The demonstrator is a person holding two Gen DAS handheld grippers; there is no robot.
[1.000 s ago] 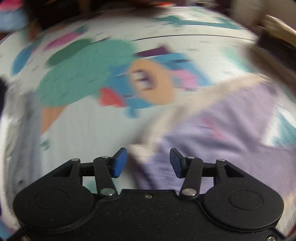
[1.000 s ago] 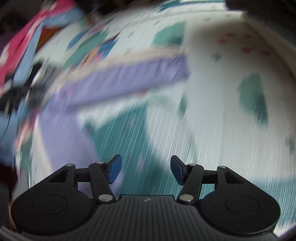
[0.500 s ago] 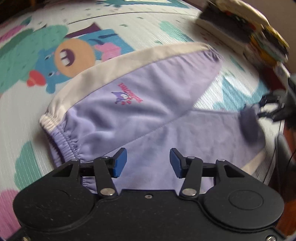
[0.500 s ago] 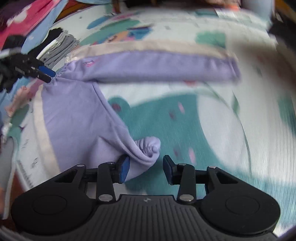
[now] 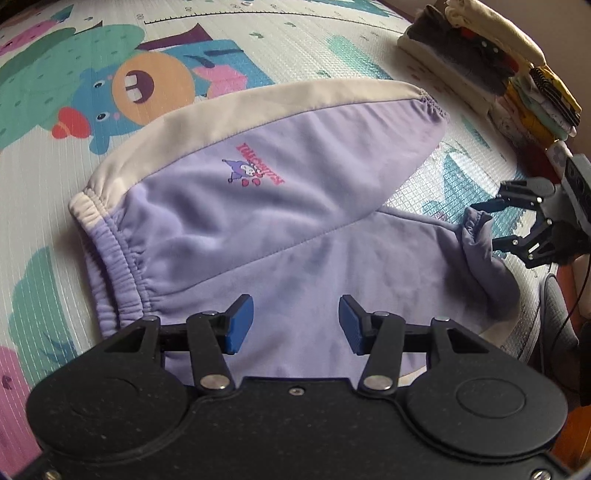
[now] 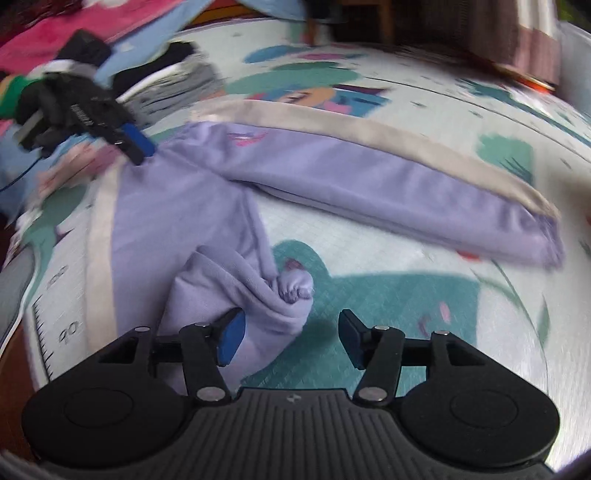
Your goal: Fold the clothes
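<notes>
Lilac trousers (image 5: 280,206) with a cream side stripe lie spread on the cartoon play mat (image 5: 92,92), legs apart in a V. My left gripper (image 5: 295,325) hovers over the fabric just below the elastic waistband (image 5: 122,254); its jaws stand apart and nothing is pinched. In the right wrist view it (image 6: 142,146) shows at the waist end of the trousers (image 6: 369,177). My right gripper (image 6: 291,336) is at the near leg's bunched cuff (image 6: 295,290). Its jaws are opening; fabric lies between them against the left pad (image 6: 231,341) but is not squeezed. The left wrist view shows this gripper (image 5: 487,225) beside the cuff (image 5: 476,229).
A stack of folded clothes (image 5: 498,74) stands at the mat's far right corner. Loose grey and black garments (image 6: 177,85) and a pink cloth (image 6: 55,33) lie beyond the waist end. The mat's edge (image 5: 532,332) runs close to the near leg.
Both views have swung from blur and settled on the trousers. The right jaws were narrower around the cuff half a second ago and now stand wider, with the cuff resting on the mat.
</notes>
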